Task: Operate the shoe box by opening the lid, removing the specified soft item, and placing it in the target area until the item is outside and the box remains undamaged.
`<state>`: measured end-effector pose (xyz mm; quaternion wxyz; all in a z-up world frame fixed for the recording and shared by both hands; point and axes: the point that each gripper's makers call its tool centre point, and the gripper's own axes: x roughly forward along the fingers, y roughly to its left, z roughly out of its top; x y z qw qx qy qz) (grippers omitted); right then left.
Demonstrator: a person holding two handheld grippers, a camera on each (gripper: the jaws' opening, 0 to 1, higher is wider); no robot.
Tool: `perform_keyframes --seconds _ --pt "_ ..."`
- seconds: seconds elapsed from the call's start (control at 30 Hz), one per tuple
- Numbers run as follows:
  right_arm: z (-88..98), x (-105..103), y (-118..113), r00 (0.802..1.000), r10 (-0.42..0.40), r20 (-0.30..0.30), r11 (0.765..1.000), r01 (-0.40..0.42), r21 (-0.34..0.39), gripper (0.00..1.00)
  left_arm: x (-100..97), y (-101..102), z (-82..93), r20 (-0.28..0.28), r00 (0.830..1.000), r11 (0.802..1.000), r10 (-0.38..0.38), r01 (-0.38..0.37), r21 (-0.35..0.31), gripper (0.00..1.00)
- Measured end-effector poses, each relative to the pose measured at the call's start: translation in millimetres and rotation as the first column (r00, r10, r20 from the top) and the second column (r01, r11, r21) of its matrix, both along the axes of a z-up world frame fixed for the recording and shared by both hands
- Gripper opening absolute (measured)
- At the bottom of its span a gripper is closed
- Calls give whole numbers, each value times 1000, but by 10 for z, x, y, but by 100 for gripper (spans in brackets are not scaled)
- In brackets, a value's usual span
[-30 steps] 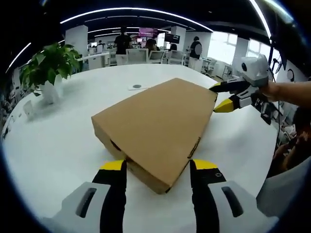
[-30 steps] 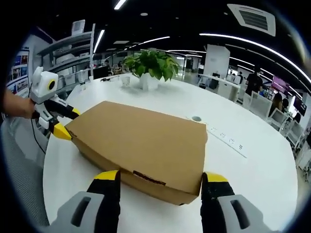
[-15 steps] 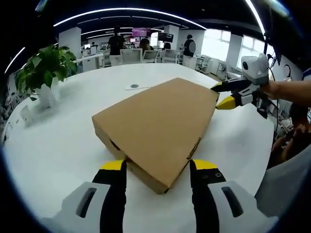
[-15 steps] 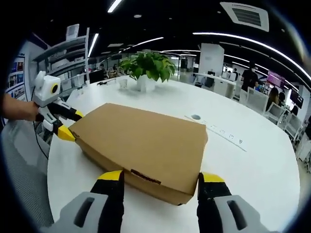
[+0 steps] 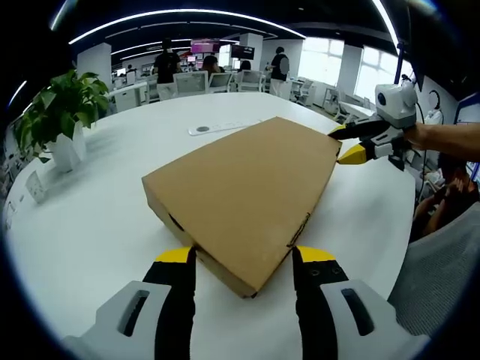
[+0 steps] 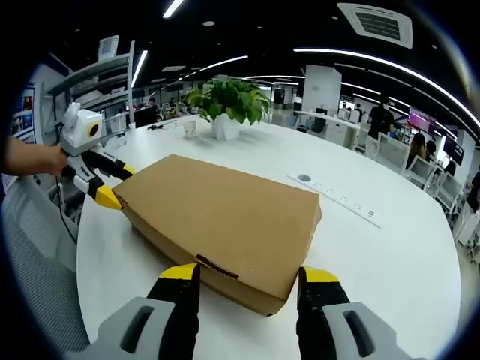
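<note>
With the lid not yet lifted, we bracket the shoe box point(image 5: 244, 191) at frame centre, left gripper point(image 5: 244, 262) and right gripper point(image 6: 248, 280) spread astride opposite corners to steady it.

Open-plan office: desks point(image 5: 202, 82), ceiling lights point(image 6: 360, 56)

Lid shut on shoe box point(image 6: 225, 217); right gripper point(image 6: 247, 279) jaws open, straddling its near corner.

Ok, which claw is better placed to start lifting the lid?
Probably the right claw: the closed brown cardboard shoe box has its dark tab slit on the edge between its open jaws. The left claw straddles a corner, the slit off to one side.
</note>
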<state>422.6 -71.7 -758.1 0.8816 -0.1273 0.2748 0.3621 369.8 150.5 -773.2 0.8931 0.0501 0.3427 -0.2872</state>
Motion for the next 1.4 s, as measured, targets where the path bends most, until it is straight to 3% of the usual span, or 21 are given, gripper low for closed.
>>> perform_keyframes --seconds 0.67,1.4 --pt "0 -305 182 1000 13 10 1000 -13 1 42 -84 250 25 -26 994 994 -107 107 9 51" --pt "5 -684 593 997 69 22 997 -70 23 43 -180 656 25 -80 981 981 -174 180 69 49"
